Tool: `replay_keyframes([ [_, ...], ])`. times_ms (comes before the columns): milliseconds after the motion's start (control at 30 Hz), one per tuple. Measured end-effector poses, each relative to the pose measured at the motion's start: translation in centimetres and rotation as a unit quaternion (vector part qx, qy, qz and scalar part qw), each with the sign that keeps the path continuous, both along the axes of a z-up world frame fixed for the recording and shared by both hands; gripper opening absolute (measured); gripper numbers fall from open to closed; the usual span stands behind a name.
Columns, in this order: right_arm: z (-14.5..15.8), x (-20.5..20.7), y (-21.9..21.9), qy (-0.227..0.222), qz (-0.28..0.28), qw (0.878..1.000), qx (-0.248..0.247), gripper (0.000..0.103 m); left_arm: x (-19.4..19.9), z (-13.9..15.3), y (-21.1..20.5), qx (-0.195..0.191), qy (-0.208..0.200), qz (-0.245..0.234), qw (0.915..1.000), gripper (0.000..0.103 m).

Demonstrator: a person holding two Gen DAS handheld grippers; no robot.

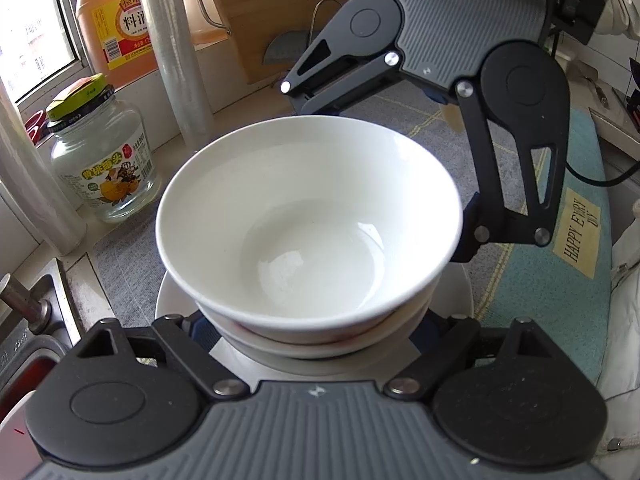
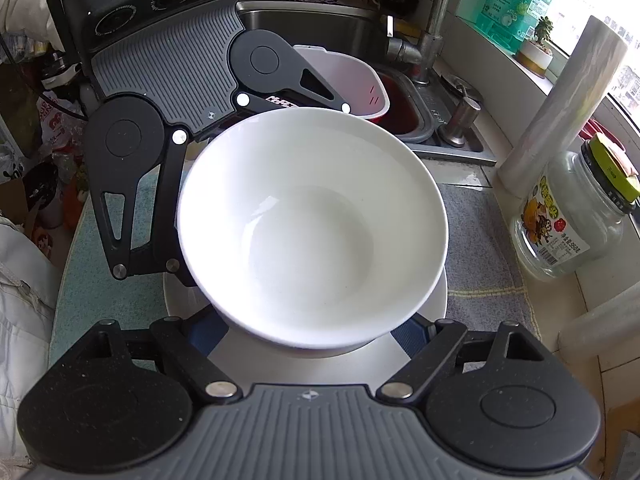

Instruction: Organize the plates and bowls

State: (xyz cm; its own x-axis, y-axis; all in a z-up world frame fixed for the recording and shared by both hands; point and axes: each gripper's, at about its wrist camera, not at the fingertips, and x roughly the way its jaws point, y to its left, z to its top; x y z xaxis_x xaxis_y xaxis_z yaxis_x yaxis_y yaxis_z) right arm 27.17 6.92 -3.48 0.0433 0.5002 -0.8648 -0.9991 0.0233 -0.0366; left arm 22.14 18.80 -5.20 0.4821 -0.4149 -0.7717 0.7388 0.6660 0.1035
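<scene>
Both grippers' fingers pinch the bowl (image 1: 308,224) stack; a glass jar (image 1: 102,160) and film roll (image 1: 172,40) stand beside it.

1. The bowl (image 1: 308,220) is plain white, and so is the plate (image 1: 452,296) under it.
2. The mat (image 1: 560,264) is teal, with a yellow label.
3. The cloth (image 2: 476,248) is grey with pale yellow lines.
4. The jar (image 1: 102,160) has a green-yellow lid.

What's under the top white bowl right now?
The top bowl sits nested in a second bowl, over a white plate. Anything further beneath is covered.
</scene>
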Motion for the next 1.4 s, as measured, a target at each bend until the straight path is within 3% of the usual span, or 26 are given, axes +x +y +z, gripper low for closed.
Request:
replay_keyframes([
  [433,-0.2,-1.0,-0.2,-0.014,-0.032,0.999,-0.002,0.101,-1.3,-0.8,0.6,0.006,-0.025,0.011,0.9996,0.100],
  [533,0.2,-1.1,-1.6,-0.006,-0.063,0.998,0.006,0.102,-2.3,-0.3,1.6,-0.007,-0.033,0.043,0.9985,0.100],
  [667,1.2,-1.4,-4.0,-0.008,-0.132,0.991,0.015,0.103,-4.8,1.1,2.7,-0.011,-0.079,0.118,0.9897,0.102],
  [800,1.9,-1.9,-5.9,-0.019,-0.215,0.976,0.020,0.103,-7.7,2.1,2.4,-0.014,-0.122,0.182,0.9756,0.102],
  [933,2.1,-3.3,-7.1,-0.021,-0.309,0.950,0.029,0.103,-10.3,2.7,0.5,-0.019,-0.154,0.261,0.9526,0.102],
  [1067,2.2,-5.9,-8.0,-0.020,-0.391,0.919,0.035,0.103,-11.5,3.5,-2.1,-0.025,-0.123,0.339,0.9325,0.102],
  [1167,2.4,-7.6,-9.3,0.002,-0.454,0.891,0.027,0.103,-12.5,4.3,-3.7,-0.034,-0.070,0.410,0.9090,0.102],
  [1233,2.9,-9.0,-10.4,0.012,-0.478,0.878,0.031,0.103,-13.4,5.2,-4.5,-0.048,-0.060,0.442,0.8935,0.102],
  [1333,4.0,-10.9,-11.9,0.020,-0.499,0.865,0.045,0.103,-15.1,6.6,-5.6,-0.058,-0.052,0.482,0.8728,0.102],
  [1400,4.6,-11.7,-12.6,0.024,-0.505,0.862,0.050,0.103,-16.3,7.6,-6.6,-0.065,-0.058,0.490,0.8673,0.102],
])
